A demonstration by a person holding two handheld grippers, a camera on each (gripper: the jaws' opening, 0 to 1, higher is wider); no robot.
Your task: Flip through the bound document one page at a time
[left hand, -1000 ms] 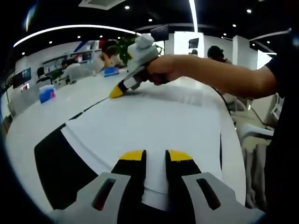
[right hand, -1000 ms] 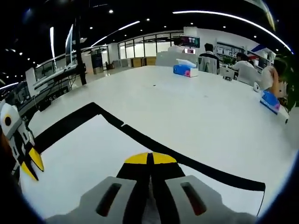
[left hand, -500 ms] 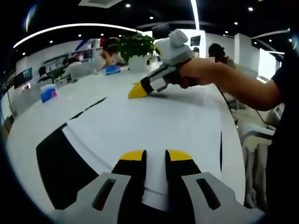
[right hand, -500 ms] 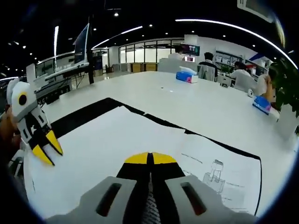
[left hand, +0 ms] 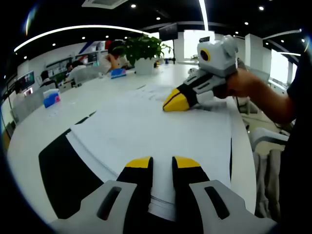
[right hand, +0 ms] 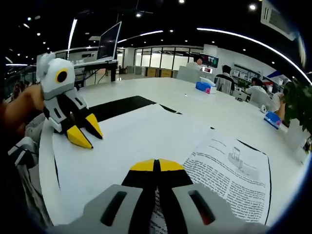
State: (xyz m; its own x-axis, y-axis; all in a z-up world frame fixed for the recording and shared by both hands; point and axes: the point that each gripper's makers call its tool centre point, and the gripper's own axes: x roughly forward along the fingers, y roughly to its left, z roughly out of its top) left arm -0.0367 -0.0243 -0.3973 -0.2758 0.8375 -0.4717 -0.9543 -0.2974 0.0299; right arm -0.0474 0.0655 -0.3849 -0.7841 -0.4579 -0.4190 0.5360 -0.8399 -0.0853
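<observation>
Both hand-held grippers work over the bound white paper document (left hand: 146,126), which lies open on a black mat (left hand: 63,170) on a long white table (left hand: 58,112). In the left gripper view, the left gripper (left hand: 163,163) has its yellow-tipped black jaws a narrow gap apart, resting over the near edge of the pages where the stacked sheet edges show; whether it pinches any sheet I cannot tell. To the far right in that view, the right gripper (left hand: 176,101), held by a hand (left hand: 246,83), has its yellow tips down on a raised page.

In the right gripper view, the right gripper (right hand: 156,165) has its jaws pressed together, and a thin page edge appears between them lower down. A printed page (right hand: 229,175) with text and a small drawing curves away to the right. The left gripper (right hand: 85,131) sits at the far left, jaws slightly parted, tips on the white sheet near the table's edge.

Open white tabletop stretches beyond the document on its far side. Well apart from it stand blue tissue boxes (left hand: 49,98) and a green potted plant (left hand: 144,51). Seated people (right hand: 225,78) and chairs are at the far end, and a dark monitor (right hand: 109,41) stands on a far desk.
</observation>
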